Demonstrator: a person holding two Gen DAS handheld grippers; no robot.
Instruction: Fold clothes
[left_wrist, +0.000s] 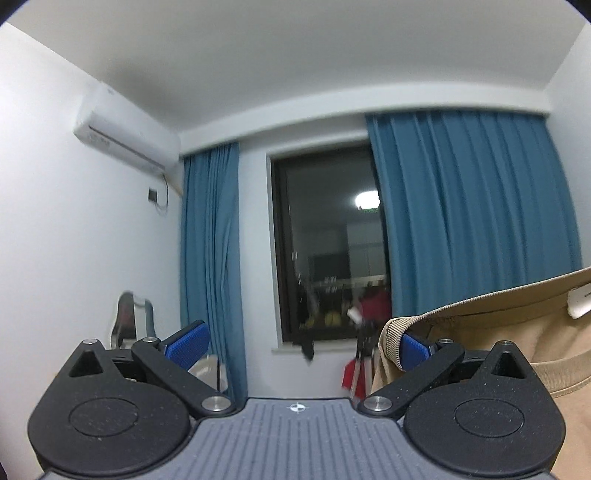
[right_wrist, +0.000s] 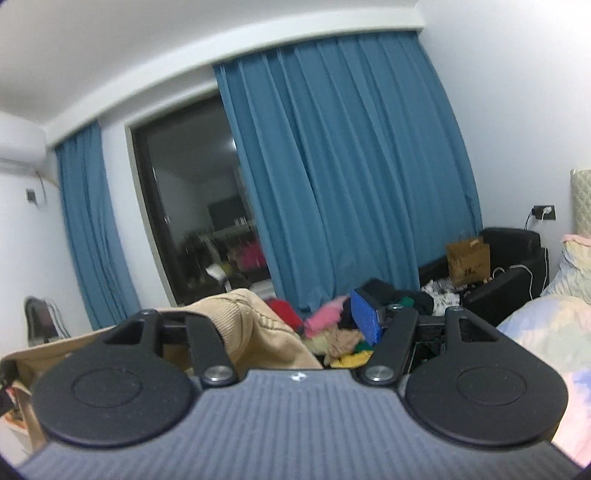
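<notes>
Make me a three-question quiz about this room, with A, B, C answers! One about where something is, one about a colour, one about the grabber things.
1. Where does the tan shirt touch the left gripper?
A. Its left-hand pad
B. Its right-hand pad
C. Nowhere

2. What colour are the curtains?
A. Red
B. Yellow
C. Blue

3. How do the right gripper fingers stand?
A. Wide apart
B. Pressed together
C. Folded away

Answers:
1 B, the ribbed hem drapes over the pad on the right of the left wrist view.
2 C, blue drapes hang beside the dark window.
3 A, a clear gap separates them, with tan cloth draped over one.
</notes>
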